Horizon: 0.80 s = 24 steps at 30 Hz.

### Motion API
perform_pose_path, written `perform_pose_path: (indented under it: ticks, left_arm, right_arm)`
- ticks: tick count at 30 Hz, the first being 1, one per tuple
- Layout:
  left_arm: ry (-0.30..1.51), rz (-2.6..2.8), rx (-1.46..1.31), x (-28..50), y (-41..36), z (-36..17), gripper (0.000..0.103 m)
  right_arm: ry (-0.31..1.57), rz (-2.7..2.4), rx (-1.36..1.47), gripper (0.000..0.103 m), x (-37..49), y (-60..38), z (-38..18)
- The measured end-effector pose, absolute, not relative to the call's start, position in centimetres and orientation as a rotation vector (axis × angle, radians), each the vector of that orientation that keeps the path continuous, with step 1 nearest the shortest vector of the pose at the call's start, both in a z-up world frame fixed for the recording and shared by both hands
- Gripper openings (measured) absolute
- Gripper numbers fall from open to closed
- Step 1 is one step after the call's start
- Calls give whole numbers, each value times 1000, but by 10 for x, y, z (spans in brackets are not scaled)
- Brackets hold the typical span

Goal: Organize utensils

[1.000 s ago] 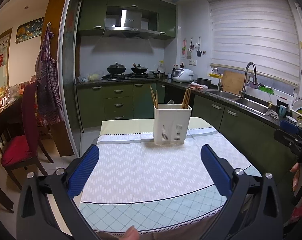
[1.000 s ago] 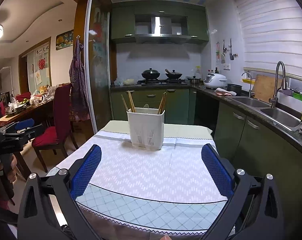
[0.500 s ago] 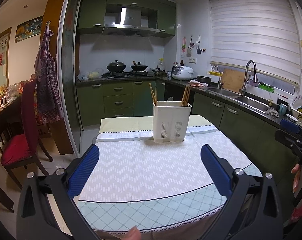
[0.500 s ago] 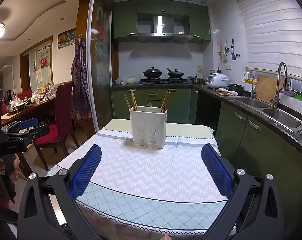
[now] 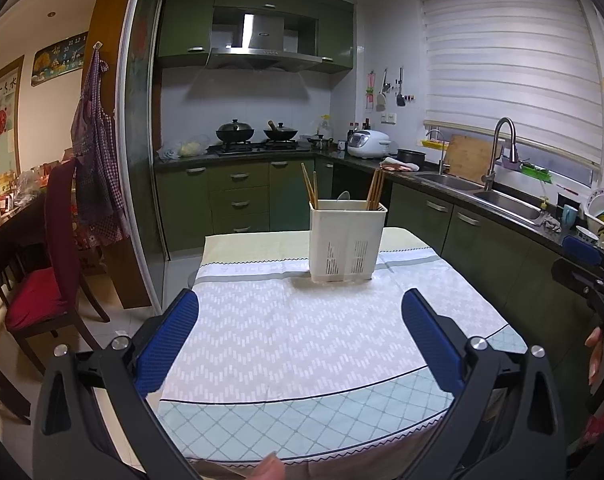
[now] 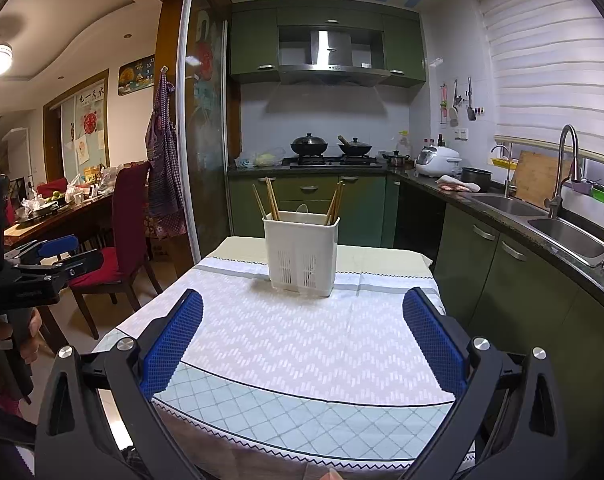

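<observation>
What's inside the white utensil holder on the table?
The white slotted plastic utensil holder shows wooden chopsticks at its left and right, plus a pale spoon tip mid-back. Its walls hide the lower ends and any shorter items.

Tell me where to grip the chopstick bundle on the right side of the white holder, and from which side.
Grip the right chopsticks on the bare shafts above the holder rim, coming from above and the near side. Only those upper ends stick out, leaning right; the rest is inside the holder. The open right gripper is probably best placed.
</observation>
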<state>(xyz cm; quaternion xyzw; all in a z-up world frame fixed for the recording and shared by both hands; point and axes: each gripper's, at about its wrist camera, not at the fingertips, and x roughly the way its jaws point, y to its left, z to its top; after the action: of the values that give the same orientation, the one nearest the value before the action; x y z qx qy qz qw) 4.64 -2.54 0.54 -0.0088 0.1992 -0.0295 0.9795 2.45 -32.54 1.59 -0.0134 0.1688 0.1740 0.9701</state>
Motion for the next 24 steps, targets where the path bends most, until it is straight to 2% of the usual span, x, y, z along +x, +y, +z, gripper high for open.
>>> perform_pose_path:
  ticks: [24]
  left_arm:
    - [400,-64,-18,43,-29,6,97]
  right_arm:
    - [341,355,-28,99,26,-323,13]
